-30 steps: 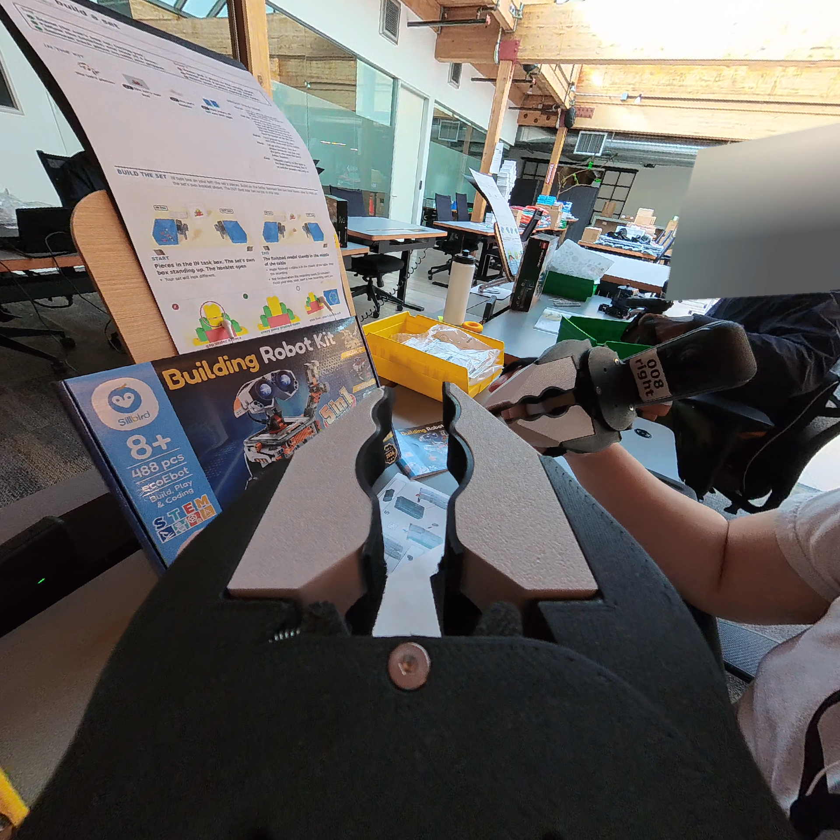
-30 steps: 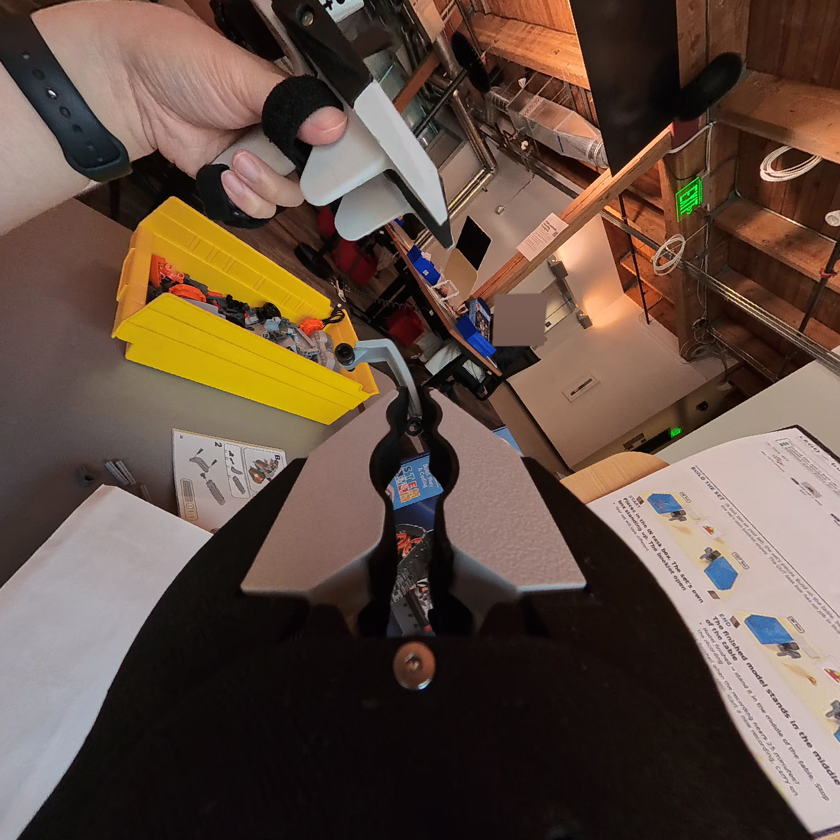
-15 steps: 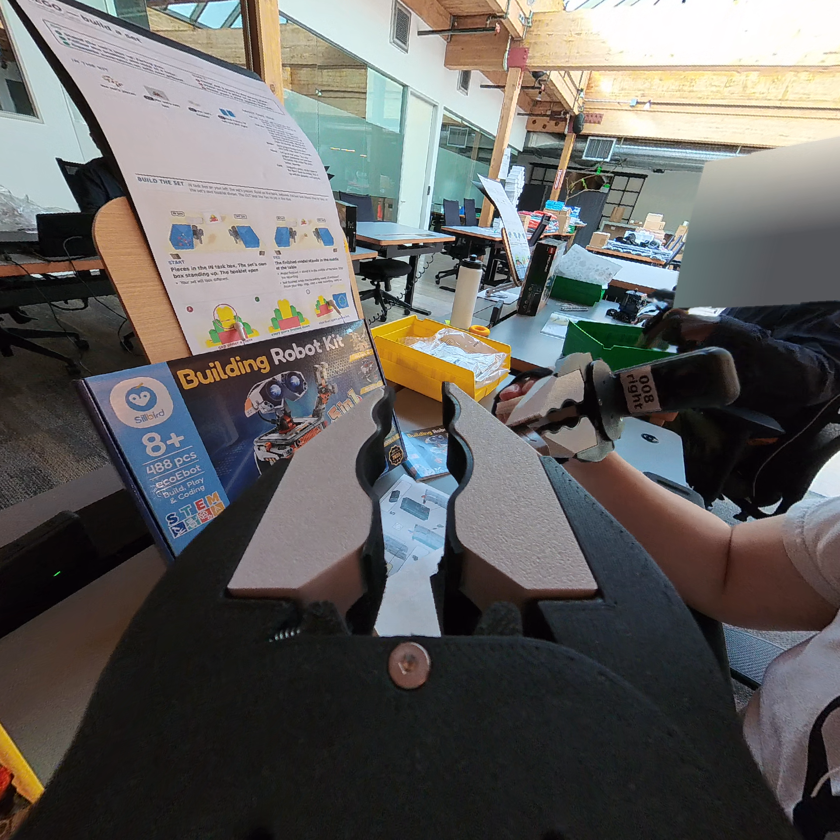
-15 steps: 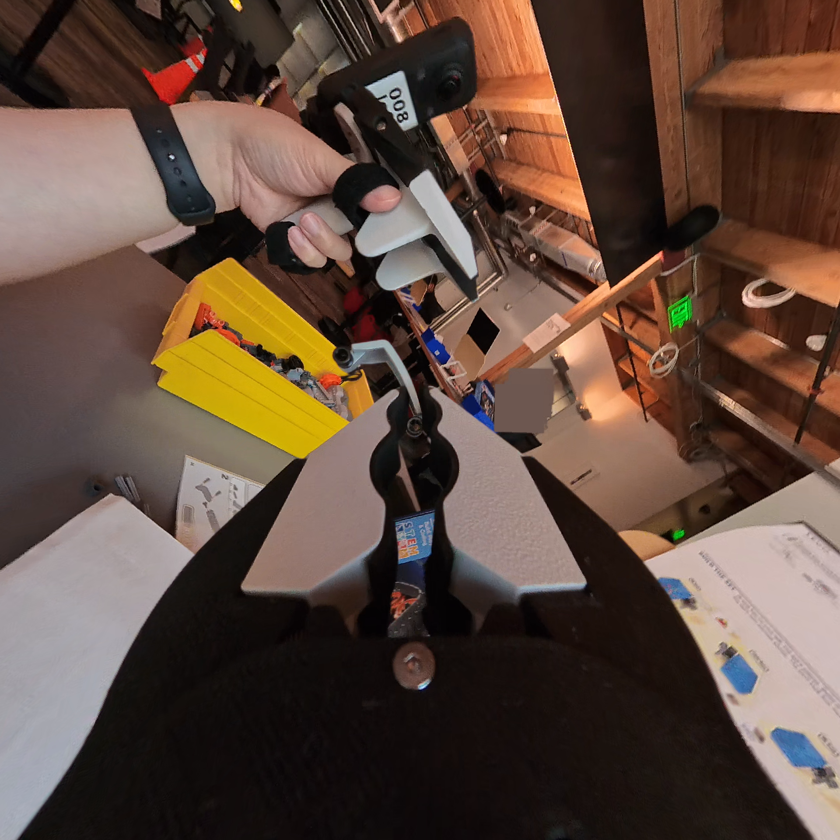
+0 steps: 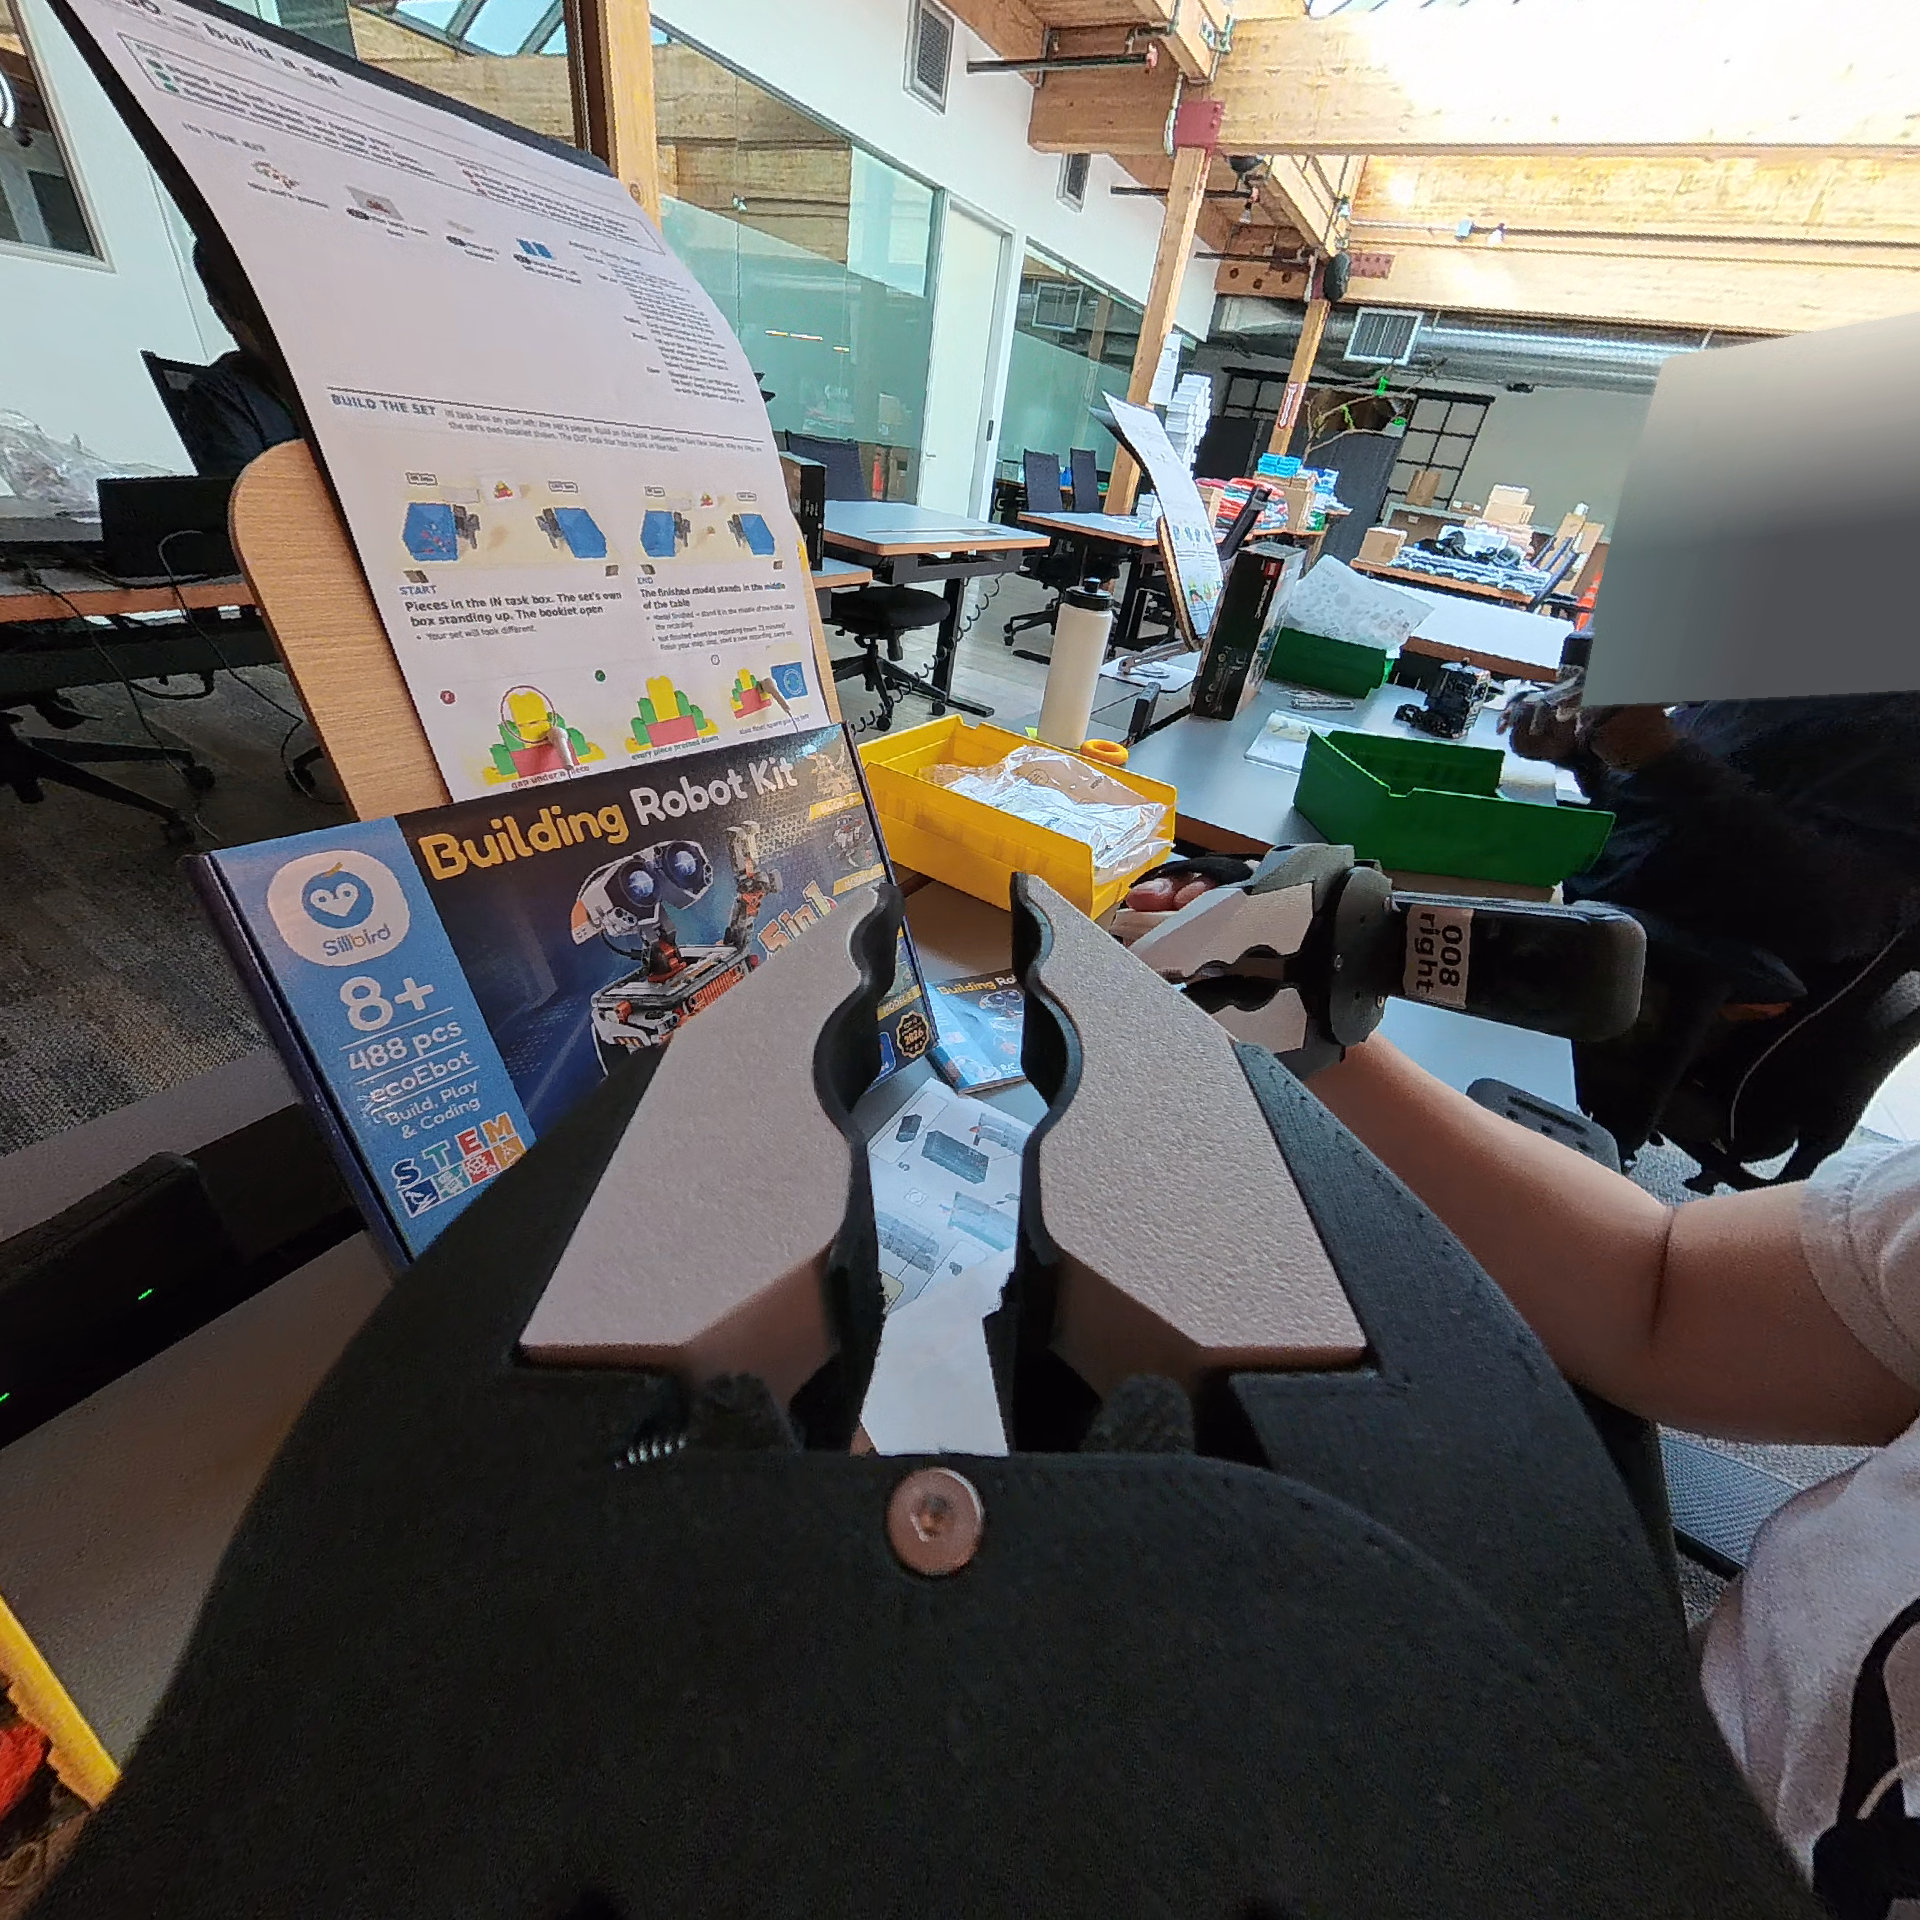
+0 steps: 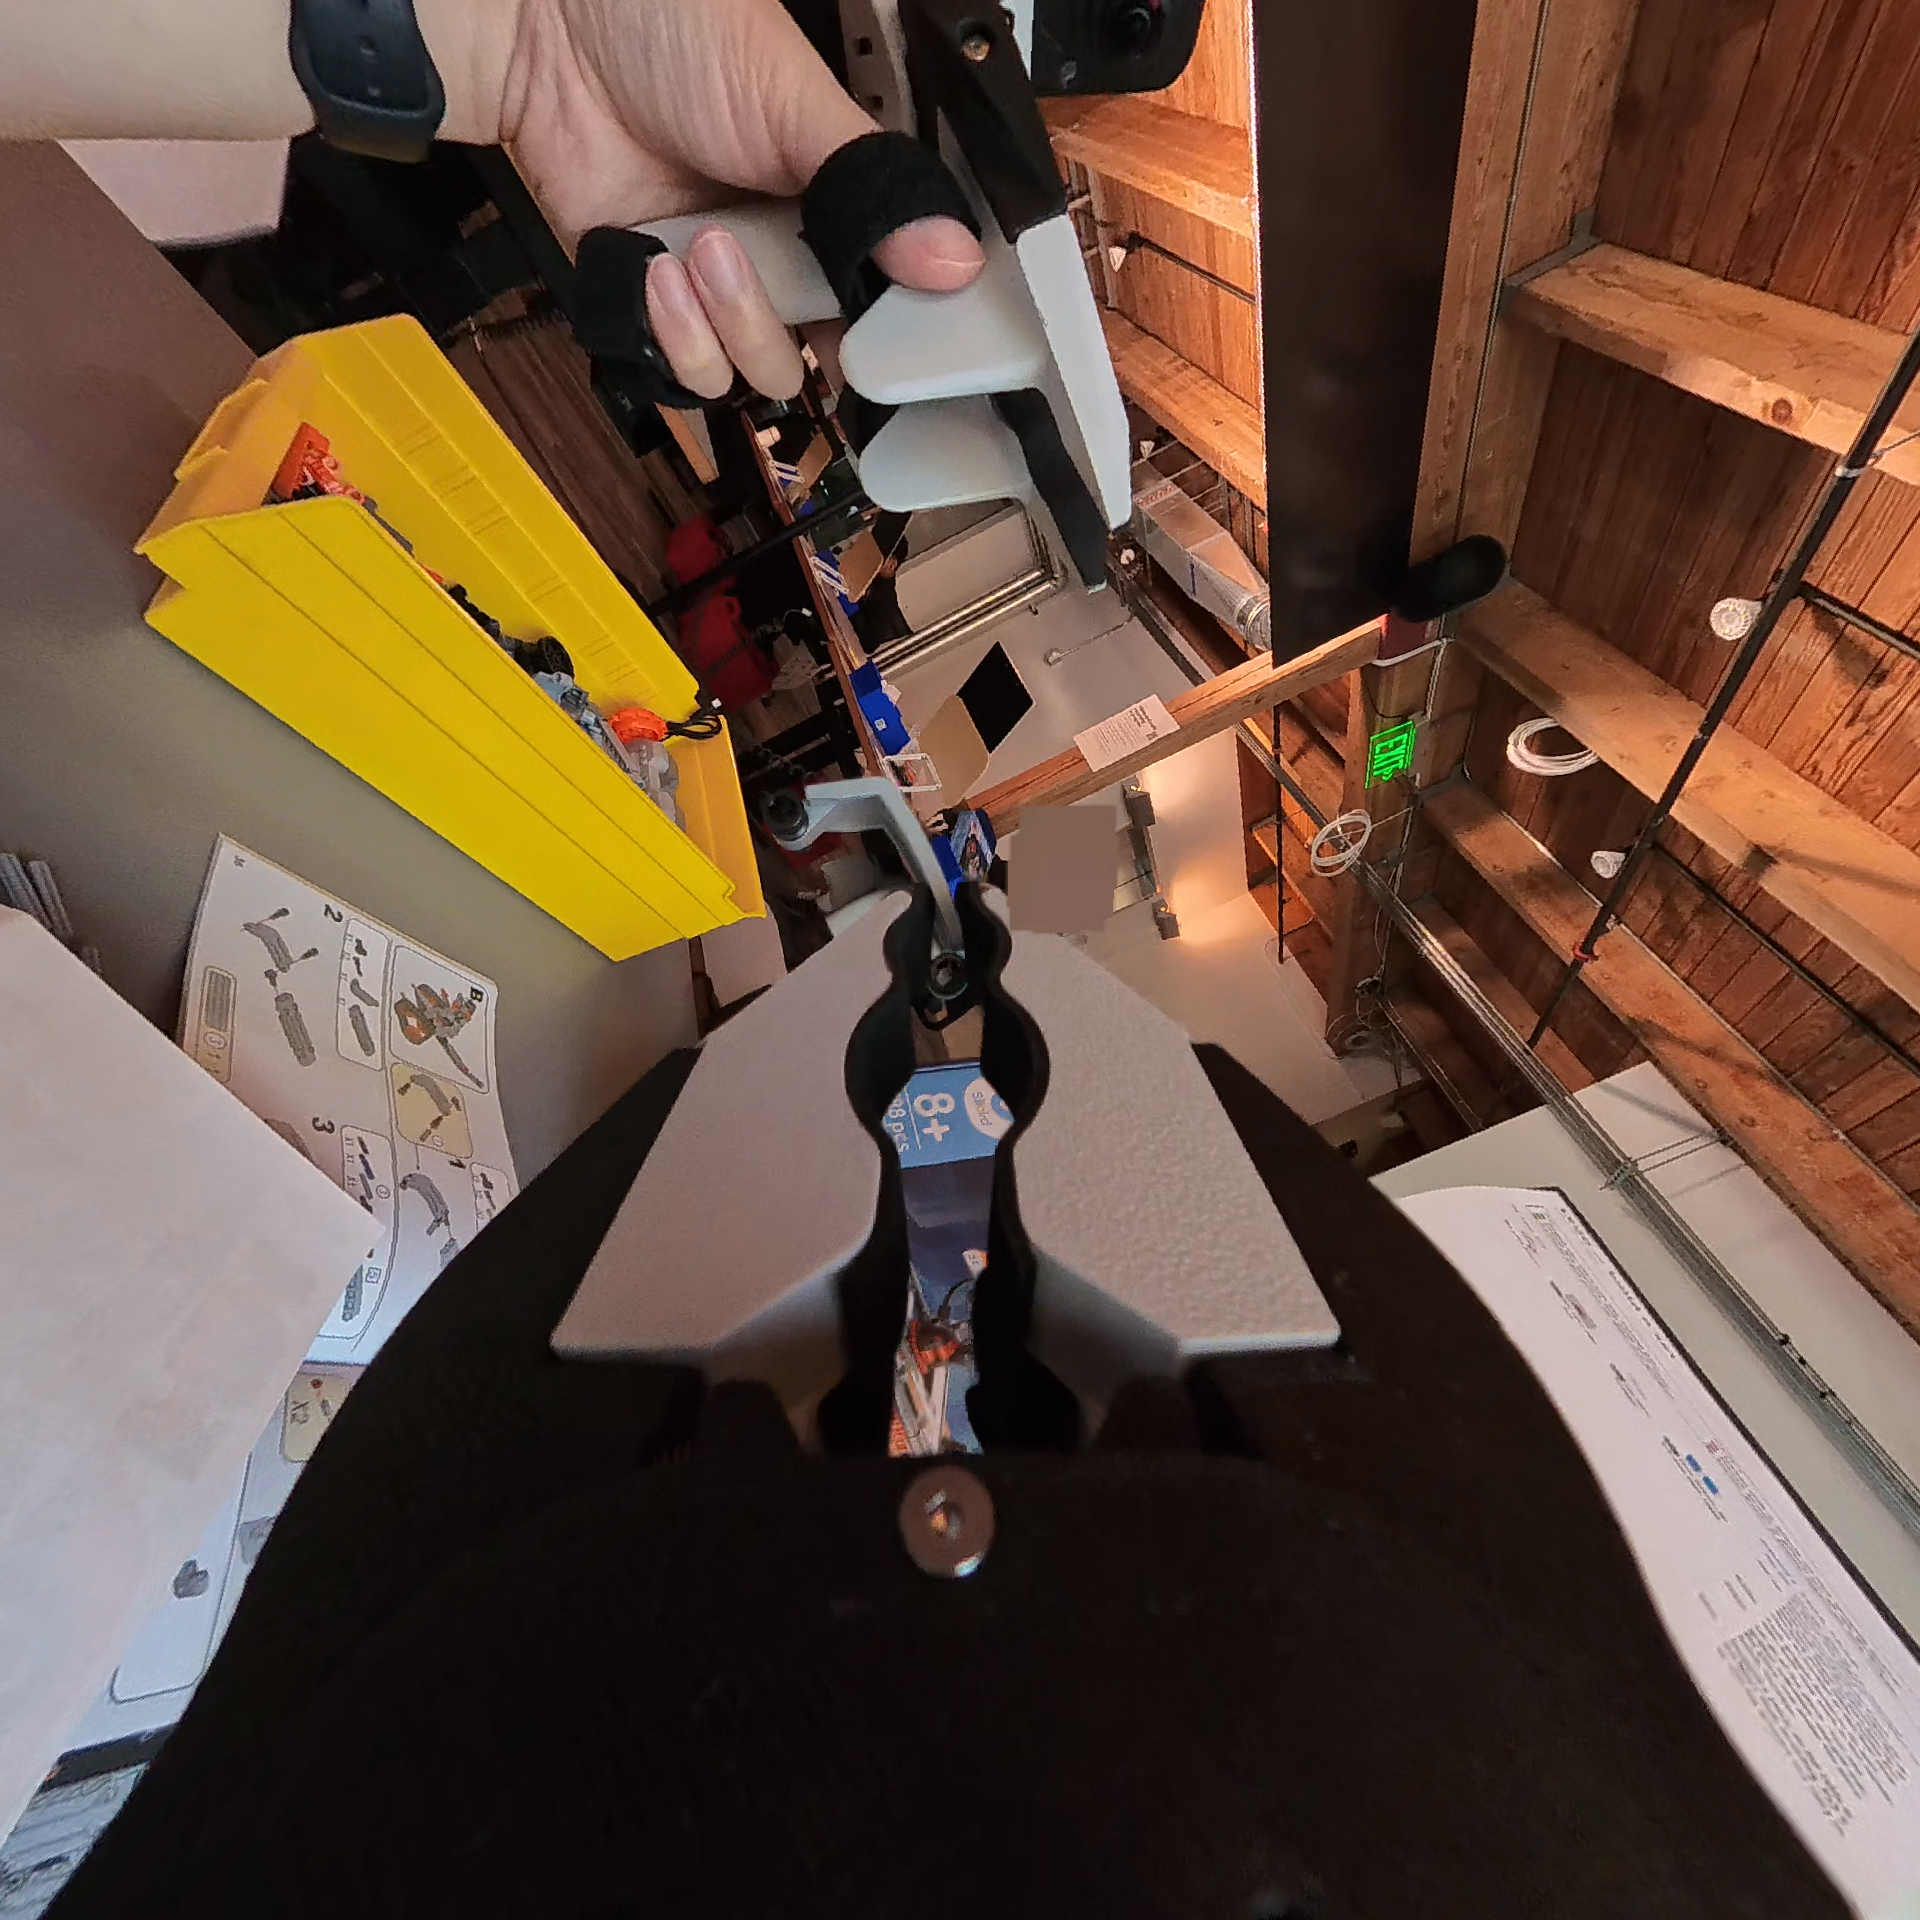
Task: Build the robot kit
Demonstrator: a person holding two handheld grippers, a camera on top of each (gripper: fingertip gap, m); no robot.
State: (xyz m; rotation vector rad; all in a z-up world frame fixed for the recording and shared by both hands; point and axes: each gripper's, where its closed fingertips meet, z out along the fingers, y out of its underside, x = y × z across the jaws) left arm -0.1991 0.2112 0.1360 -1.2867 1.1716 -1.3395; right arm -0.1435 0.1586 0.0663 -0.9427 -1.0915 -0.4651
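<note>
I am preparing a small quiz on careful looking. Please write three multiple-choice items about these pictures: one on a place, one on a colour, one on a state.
1. Where does the blue kit box stand?
A. upright on the table, in front of the wooden board
B. flat inside a bin
C. on the floor

2. In the right wrist view, what colour is the bin with loose parts in it?
A. red
B. yellow
C. white

3. What is the state of the right gripper?
A. open and empty
B. shut on a light grey bent piece
C. shut on a sheet of paper

Answers:
1 A: the box stands on its edge with the board rising behind it, beyond the open left gripper.
2 B: all its walls are yellow.
3 B: the piece sticks out from between the closed tips.
</note>
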